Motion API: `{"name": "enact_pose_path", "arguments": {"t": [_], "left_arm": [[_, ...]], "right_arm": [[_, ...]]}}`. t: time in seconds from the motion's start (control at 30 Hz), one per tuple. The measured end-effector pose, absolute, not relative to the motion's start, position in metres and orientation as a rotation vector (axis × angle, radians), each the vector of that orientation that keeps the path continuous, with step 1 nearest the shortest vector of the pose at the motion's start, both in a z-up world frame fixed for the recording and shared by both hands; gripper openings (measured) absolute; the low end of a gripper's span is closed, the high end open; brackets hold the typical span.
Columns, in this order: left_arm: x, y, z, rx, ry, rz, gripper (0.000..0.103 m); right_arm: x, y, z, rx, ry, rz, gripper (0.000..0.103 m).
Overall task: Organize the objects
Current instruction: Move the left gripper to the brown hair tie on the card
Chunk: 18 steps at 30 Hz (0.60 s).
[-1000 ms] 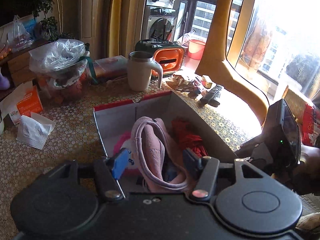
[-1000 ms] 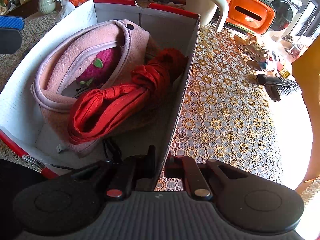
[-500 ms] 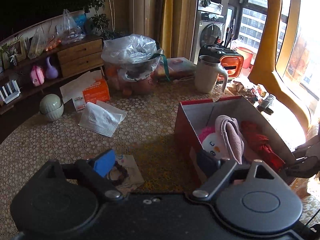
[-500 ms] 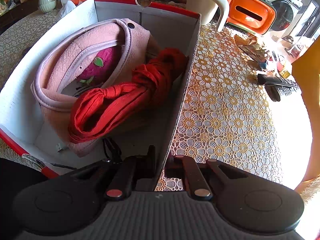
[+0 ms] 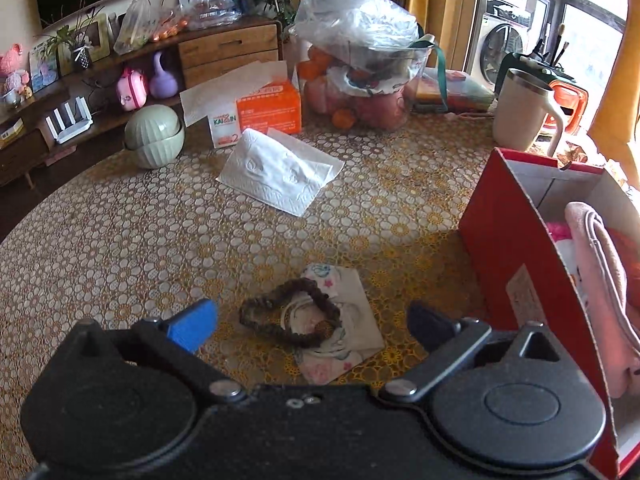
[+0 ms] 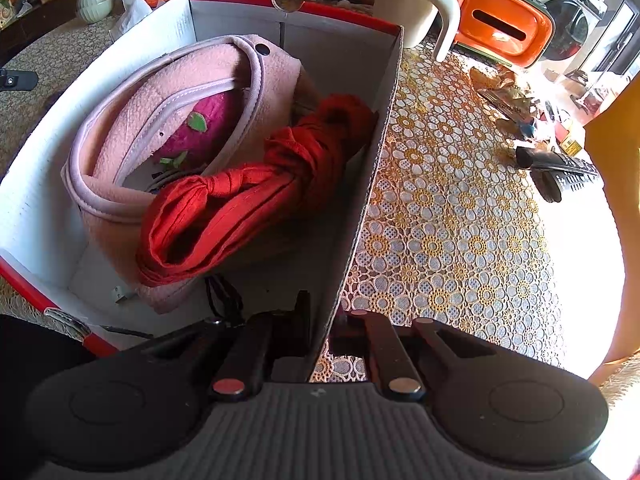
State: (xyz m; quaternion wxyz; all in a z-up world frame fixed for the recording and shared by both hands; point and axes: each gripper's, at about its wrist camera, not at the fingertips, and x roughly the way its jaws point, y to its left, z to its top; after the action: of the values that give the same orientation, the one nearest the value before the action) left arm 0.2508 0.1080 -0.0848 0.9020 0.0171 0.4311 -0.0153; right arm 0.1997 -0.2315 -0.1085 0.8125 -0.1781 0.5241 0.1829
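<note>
A red cardboard box (image 5: pixel 504 240) with white inside stands at the right of the table. It holds a pink fleece bag (image 6: pixel 168 112), a red knotted cloth (image 6: pixel 240 200) and a plush toy (image 6: pixel 200 128). My right gripper (image 6: pixel 322 320) is shut on the box's right wall (image 6: pixel 372 160). My left gripper (image 5: pixel 312 320) is open and empty, just above a brown braided hair band (image 5: pixel 288 316) that lies on a small printed packet (image 5: pixel 340 320) on the table.
On the lace tablecloth (image 5: pixel 160 240) lie a folded tissue pack (image 5: pixel 280 172), an orange tissue box (image 5: pixel 264 112), a green jar (image 5: pixel 154 136), a fruit bowl under plastic (image 5: pixel 360 72) and a cream mug (image 5: pixel 524 112). Remote controls (image 6: pixel 560 168) lie right of the box.
My left gripper has swung away from over the box to the left and down toward the hair band on the packet. The right gripper has kept its hold on the box wall.
</note>
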Motion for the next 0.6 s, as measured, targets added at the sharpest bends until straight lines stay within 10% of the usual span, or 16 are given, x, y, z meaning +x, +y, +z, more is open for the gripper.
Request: {"name": "enact_pose_path", "arguments": {"t": [0.6], "left_arm": [[0.280, 0.107, -0.134, 0.113, 0.948, 0.027, 0.091]], "right_arm": [[0.200, -0.232, -0.111, -0.369, 1.139, 0.389, 0.008]]}}
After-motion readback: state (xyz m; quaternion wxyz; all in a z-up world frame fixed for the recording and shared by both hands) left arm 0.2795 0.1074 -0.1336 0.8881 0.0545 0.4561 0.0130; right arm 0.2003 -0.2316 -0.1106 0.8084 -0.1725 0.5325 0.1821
